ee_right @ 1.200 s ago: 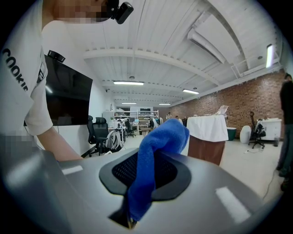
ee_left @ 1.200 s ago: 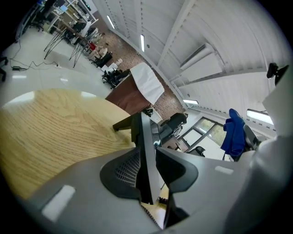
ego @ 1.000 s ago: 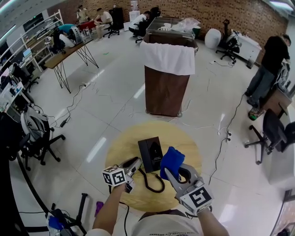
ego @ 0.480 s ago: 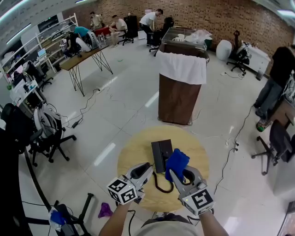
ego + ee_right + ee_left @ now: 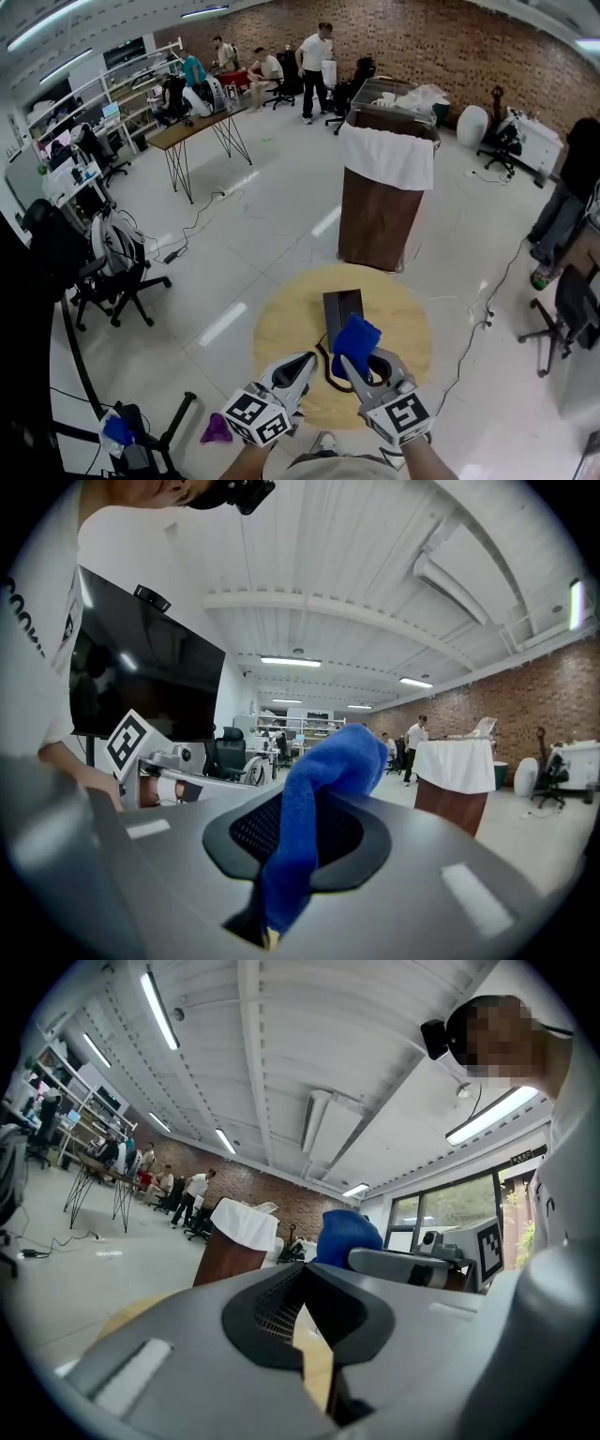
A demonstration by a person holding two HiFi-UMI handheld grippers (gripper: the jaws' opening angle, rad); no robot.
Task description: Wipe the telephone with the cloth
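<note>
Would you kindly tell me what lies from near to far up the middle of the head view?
Blue cloth, black telephone, far edge of the round wooden table, brown stand with white drape, brick wall.

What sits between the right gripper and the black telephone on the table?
The blue cloth, pinched by the fingers of the right gripper, bunches up between it and the telephone; the head view shows this.

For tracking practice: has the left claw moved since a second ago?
Yes. The left claw, its jaws just closed on nothing, has drawn back from the left edge of the telephone towards the near rim of the table.
</note>
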